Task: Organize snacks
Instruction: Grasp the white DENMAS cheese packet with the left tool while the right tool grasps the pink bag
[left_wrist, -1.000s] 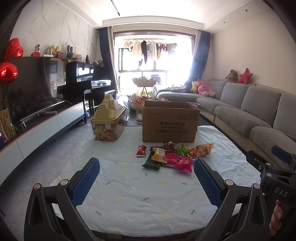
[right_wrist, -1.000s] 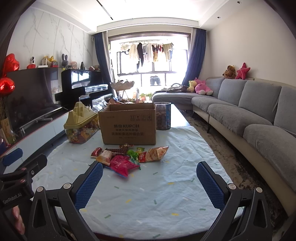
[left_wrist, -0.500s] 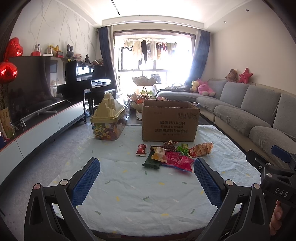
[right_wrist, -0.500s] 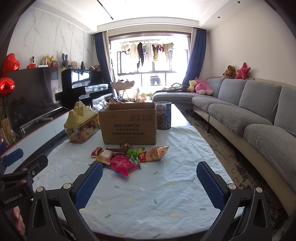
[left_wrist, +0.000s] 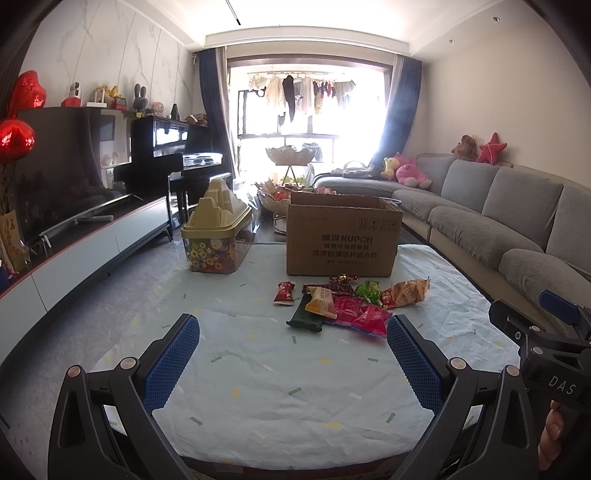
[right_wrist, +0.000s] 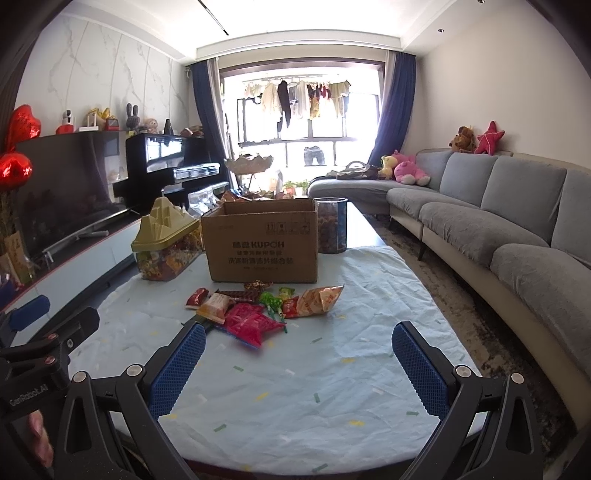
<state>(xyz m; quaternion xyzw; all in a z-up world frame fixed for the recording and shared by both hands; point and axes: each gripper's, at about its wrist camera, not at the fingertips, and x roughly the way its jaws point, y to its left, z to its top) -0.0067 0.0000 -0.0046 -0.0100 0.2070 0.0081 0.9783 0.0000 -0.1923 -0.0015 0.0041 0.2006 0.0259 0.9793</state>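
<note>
Left wrist view: left gripper (left_wrist: 293, 332) gaped wide, empty.
Right gripper (right_wrist: 298, 338): wide too, holding nothing.
Snack pile (left_wrist: 347, 301): just ahead, before cardboard box (left_wrist: 341, 238).
Lidded bin (left_wrist: 216, 242): ahead-left, colourful contents.

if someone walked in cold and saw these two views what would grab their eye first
Probably the bright heap of snack packets lying on the pale tablecloth, just in front of the open cardboard box at mid-table. Next, the clear tub with a yellow mountain-shaped lid, standing left of the box. In the foreground, the left gripper and right gripper both hover open and empty, short of the pile.
</note>
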